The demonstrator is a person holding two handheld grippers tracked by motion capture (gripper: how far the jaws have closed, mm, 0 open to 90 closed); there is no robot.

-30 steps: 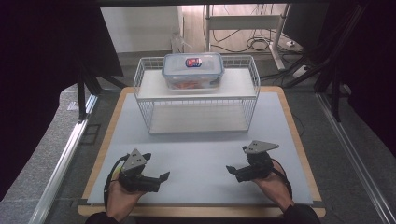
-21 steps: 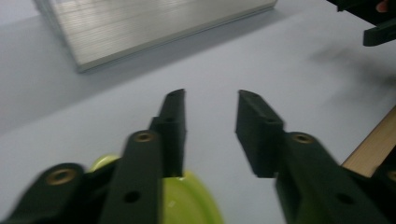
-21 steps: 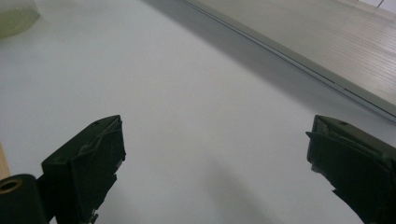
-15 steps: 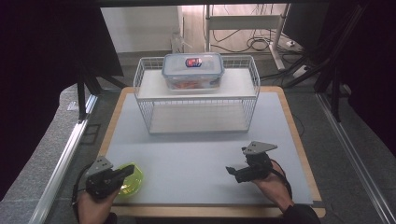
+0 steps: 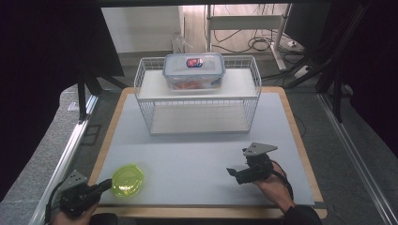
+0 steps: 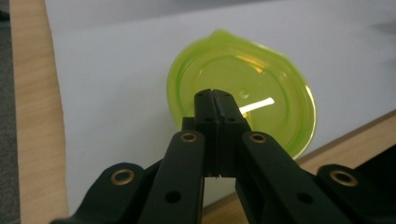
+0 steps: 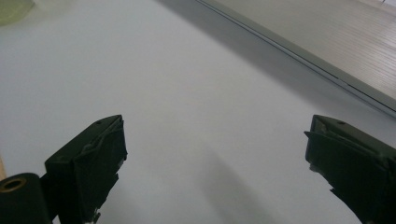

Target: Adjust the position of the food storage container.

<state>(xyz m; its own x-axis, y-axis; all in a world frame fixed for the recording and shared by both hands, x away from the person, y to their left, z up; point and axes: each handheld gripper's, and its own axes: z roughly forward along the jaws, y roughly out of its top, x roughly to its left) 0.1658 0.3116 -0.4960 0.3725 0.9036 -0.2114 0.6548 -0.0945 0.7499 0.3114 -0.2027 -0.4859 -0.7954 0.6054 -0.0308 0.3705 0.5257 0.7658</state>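
The left gripper [image 6: 215, 95] has its jaws pressed flat together, with no gap between them. Their tips sit over the near rim of the yellow-green lid [image 6: 261, 84], and I cannot tell whether that rim is nipped or only touched. The lid lies at the near left corner of the grey mat [image 5: 197, 154], close to the wooden board's edge [image 5: 300, 154]. A nudge from the closed tips could slide the light, slick lid off that corner, or tip it if the hold is shallow. The right gripper [image 7: 215, 154] stands wide open and empty over bare mat. Farther back are a white wire rack [image 5: 141, 89] carrying a clear food box [image 5: 194, 70], then cables and dark frames.
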